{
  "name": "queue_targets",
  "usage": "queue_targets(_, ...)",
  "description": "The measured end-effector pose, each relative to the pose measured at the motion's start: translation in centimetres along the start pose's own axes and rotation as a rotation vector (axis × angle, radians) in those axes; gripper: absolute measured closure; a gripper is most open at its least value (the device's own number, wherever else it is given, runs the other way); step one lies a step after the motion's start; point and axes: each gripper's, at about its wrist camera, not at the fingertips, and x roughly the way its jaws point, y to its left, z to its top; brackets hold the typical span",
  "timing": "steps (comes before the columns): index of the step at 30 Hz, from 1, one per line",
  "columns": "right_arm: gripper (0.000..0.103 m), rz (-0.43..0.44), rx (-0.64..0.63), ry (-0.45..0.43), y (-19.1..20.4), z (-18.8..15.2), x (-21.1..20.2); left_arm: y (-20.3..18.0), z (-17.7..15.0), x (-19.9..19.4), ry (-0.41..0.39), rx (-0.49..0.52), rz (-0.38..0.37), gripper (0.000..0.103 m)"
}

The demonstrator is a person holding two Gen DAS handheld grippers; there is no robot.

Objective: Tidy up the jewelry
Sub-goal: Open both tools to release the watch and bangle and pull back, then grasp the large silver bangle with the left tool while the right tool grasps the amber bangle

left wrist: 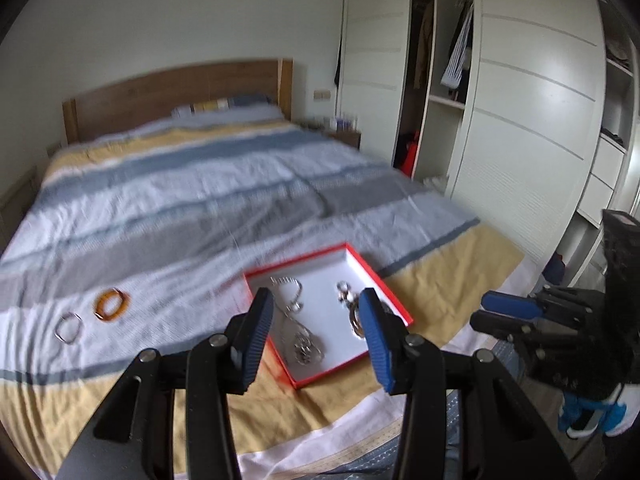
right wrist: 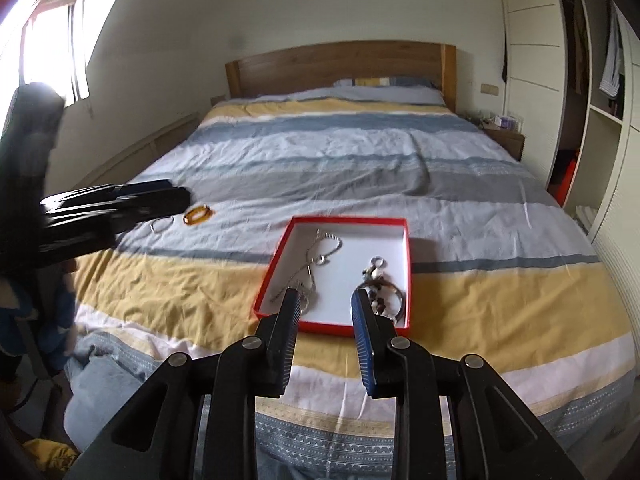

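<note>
Left gripper (left wrist: 316,308) open, empty. Right gripper (right wrist: 326,300) open, empty. Red shallow cardboard box (right wrist: 409,264) on striped bed (right wrist: 360,160) holds silver chains (right wrist: 320,256).

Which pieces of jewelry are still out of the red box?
Two are out: the amber bracelet and the silver bangle lie on the bedspread, left of the red box. The other jewelry lies inside.

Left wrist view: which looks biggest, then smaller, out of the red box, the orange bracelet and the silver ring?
Red box, biggest.
Orange bracelet.
Silver ring, a little smaller than the bracelet.
</note>
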Motion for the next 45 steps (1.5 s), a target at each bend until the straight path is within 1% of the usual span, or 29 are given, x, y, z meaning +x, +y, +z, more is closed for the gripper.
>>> queue_targets(2, 0.075, 0.005, 0.003, -0.028, 0.3, 0.2, -1.3, 0.0, 0.2, -2.0, -0.028, 0.009, 0.01, 0.06)
queue_targets(5, 0.074, 0.012, -0.001, -0.054, 1.1, 0.1, -2.9, 0.1, 0.1, -4.3, -0.04, 0.002, -0.001, 0.06)
queue_targets(6, 0.074, 0.017, 0.0, -0.062, 1.4, 0.0, -3.5, 0.1, 0.0, -5.1, -0.044, -0.004, -0.019, 0.06)
queue_targets(8, 0.074, 0.025, 0.007, -0.078, 1.7, -0.1, -4.5, 0.2, 0.0, -6.1, -0.039, -0.032, -0.096, 0.06)
queue_targets(11, 0.074, 0.032, 0.014, -0.101, 2.0, -0.1, -6.1, 0.6, -0.1, -7.6, -0.003, -0.077, -0.201, 0.06)
queue_targets(13, 0.074, 0.032, 0.011, -0.125, 2.3, 0.2, -7.3, 1.0, 0.1, -8.7, 0.012, -0.095, -0.24, 0.06)
queue_targets(15, 0.072, 0.041, 0.016, -0.154, 2.4, 0.5, -8.7, 1.1, 0.1, -10.0, 0.01, -0.098, -0.235, 0.06)
queue_targets(18, 0.071, 0.052, 0.012, -0.189, 3.0, 0.9, -10.4, 1.7, 0.6, -13.0, -0.012, -0.067, -0.167, 0.06)
queue_targets(21, 0.07, 0.074, 0.013, -0.212, 3.7, 1.5, -11.5, 2.9, 1.4, -16.4, -0.037, -0.038, -0.079, 0.06)
queue_targets(22, 0.07, 0.08, 0.01, -0.22, 4.0, 1.8, -11.7, 3.6, 1.8, -18.0, -0.05, -0.024, -0.035, 0.06)
queue_targets(24, 0.069, 0.092, 0.0, -0.229, 4.8, 2.4, -12.0, 4.8, 2.3, -20.0, -0.062, -0.012, 0.027, 0.06)
queue_targets(28, 0.068, 0.107, -0.04, -0.241, 6.6, 4.3, -12.0, 8.8, 3.6, -24.0, -0.085, 0.007, 0.197, 0.06)
queue_targets(30, 0.066, 0.12, -0.046, -0.245, 7.2, 5.6, -11.7, 10.8, 3.8, -25.0, -0.093, -0.004, 0.231, 0.06)
queue_targets(31, 0.065, 0.127, -0.048, -0.245, 7.6, 6.1, -11.5, 12.4, 3.7, -25.2, -0.094, -0.014, 0.263, 0.06)
queue_targets(32, 0.064, 0.13, -0.05, -0.244, 8.0, 6.6, -11.3, 13.5, 3.5, -25.0, -0.09, -0.022, 0.283, 0.06)
queue_targets(33, 0.063, 0.134, -0.056, -0.237, 8.5, 7.3, -10.6, 14.6, 3.2, -24.7, -0.082, -0.032, 0.299, 0.057)
queue_targets(34, 0.062, 0.137, -0.061, -0.229, 9.0, 7.8, -9.9, 16.5, 2.6, -23.7, -0.065, -0.054, 0.322, 0.054)
queue_targets(36, 0.061, 0.146, -0.073, -0.203, 10.1, 8.6, -8.0, 19.2, 1.6, -22.0, -0.032, -0.095, 0.347, 0.053)
queue_targets(37, 0.061, 0.149, -0.081, -0.187, 10.7, 9.0, -6.8, 21.4, 0.6, -20.2, -0.005, -0.129, 0.363, 0.053)
queue_targets(39, 0.061, 0.152, -0.108, -0.14, 12.5, 9.7, -3.0, 24.2, -1.2, -18.1, 0.029, -0.178, 0.384, 0.053)
queue_targets(40, 0.061, 0.155, -0.117, -0.118, 13.3, 9.9, -1.1, 26.3, -2.5, -16.0, 0.058, -0.222, 0.391, 0.053)
queue_targets(41, 0.061, 0.158, -0.121, -0.103, 14.0, 10.2, 0.4, 27.5, -3.3, -14.5, 0.079, -0.249, 0.397, 0.053)
queue_targets(45, 0.061, 0.187, -0.14, -0.011, 17.0, 10.8, 9.4, 33.8, -7.5, -7.7, 0.171, -0.384, 0.402, 0.053)
